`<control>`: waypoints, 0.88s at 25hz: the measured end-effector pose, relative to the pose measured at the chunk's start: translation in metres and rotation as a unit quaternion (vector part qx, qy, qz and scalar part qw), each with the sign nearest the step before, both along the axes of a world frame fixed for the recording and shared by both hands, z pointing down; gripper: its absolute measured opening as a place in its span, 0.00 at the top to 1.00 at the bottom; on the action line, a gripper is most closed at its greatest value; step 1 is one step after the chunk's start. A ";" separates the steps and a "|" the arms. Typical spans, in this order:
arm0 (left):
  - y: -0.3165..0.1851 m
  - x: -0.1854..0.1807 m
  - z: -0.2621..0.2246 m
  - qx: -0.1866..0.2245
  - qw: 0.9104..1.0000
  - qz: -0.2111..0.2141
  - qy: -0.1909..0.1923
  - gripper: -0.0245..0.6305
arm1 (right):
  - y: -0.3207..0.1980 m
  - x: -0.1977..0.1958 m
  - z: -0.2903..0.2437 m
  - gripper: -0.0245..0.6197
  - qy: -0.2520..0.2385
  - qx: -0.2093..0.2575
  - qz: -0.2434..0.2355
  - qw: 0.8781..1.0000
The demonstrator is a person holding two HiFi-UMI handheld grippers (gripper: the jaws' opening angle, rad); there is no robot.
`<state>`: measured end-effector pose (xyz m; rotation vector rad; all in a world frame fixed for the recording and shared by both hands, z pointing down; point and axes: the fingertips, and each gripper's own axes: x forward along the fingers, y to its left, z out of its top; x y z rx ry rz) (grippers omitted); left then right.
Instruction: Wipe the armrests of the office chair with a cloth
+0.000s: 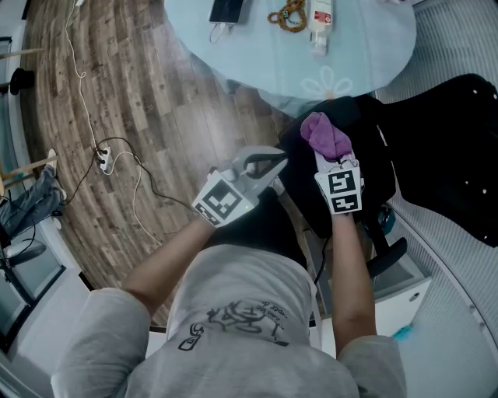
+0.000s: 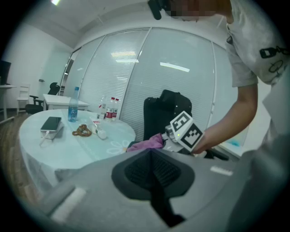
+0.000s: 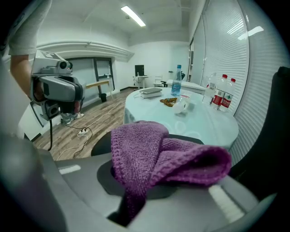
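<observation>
The cloth (image 1: 325, 134), purple and knitted, sat bunched in the right gripper (image 1: 334, 159), whose jaws were clamped on its folds. It was held over a black armrest (image 3: 100, 144) of the office chair (image 1: 443, 155), close to the round glass table (image 1: 373, 54); whether cloth and armrest touched could not be told. The left gripper (image 1: 274, 165) was just beside it on the left, jaws pressed together with nothing between them. On the table lay a phone (image 1: 226, 10), a string of beads (image 1: 289, 15) and a small bottle (image 1: 320, 23).
</observation>
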<state>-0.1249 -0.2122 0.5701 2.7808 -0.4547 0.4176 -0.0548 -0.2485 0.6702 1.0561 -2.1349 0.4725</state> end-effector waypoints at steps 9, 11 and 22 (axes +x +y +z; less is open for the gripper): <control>-0.002 -0.004 0.001 -0.004 1.000 -0.009 -0.001 0.96 | -0.033 0.044 0.004 0.91 -0.001 0.016 0.025 1.000; -0.002 -0.004 0.000 -0.004 1.000 -0.010 -0.001 0.96 | -0.041 0.059 0.005 0.91 0.005 0.014 0.036 0.999; 0.001 -0.008 0.002 -0.007 1.000 -0.014 -0.002 0.96 | -0.070 0.101 0.007 0.91 0.040 0.019 0.053 0.998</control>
